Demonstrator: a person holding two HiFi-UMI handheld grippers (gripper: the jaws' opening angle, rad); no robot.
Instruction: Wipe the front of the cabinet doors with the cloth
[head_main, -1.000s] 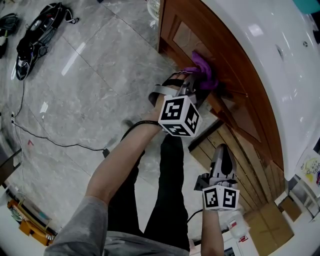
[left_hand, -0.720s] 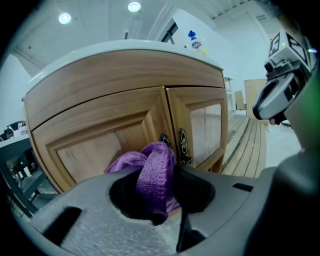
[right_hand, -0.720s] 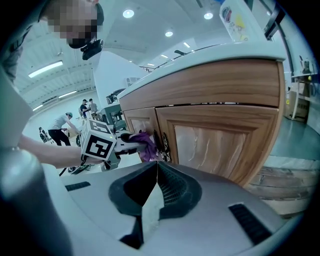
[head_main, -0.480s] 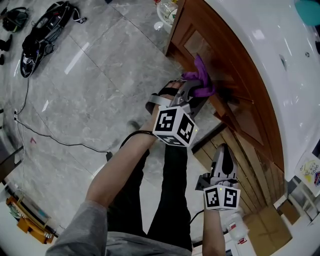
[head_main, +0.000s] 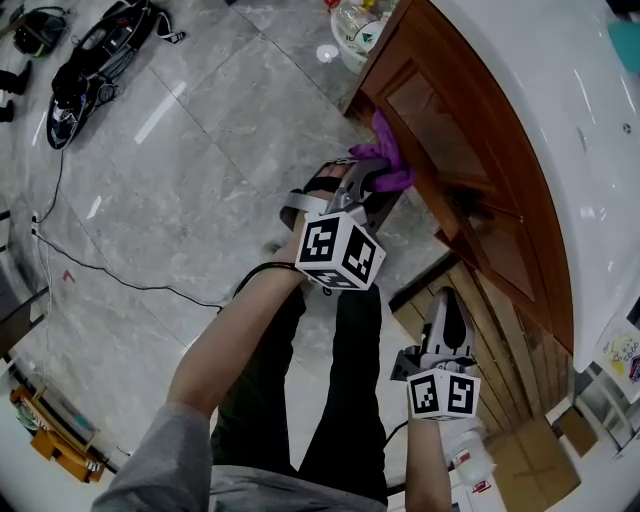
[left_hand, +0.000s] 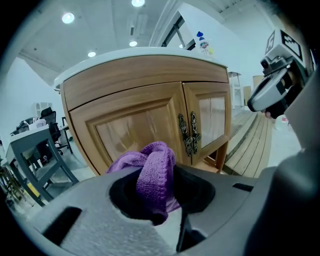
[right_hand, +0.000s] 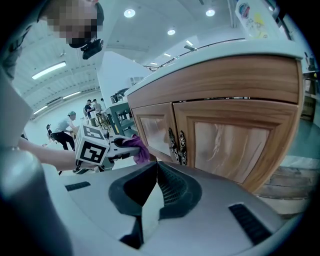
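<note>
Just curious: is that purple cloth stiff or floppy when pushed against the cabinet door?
Probably floppy: the purple cloth bunches and droops in the left gripper. Likely light, since that pinch alone carries it. Its knit looks grippy.

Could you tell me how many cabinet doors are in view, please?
2: one door just behind the purple cloth, the other door beside it across the handles. None seem hidden.

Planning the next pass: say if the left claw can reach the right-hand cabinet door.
Probably yes: the left claw, shut on the purple cloth, faces the neighbouring door, nothing stands before the right-hand door, and the right claw hangs clear.
</note>
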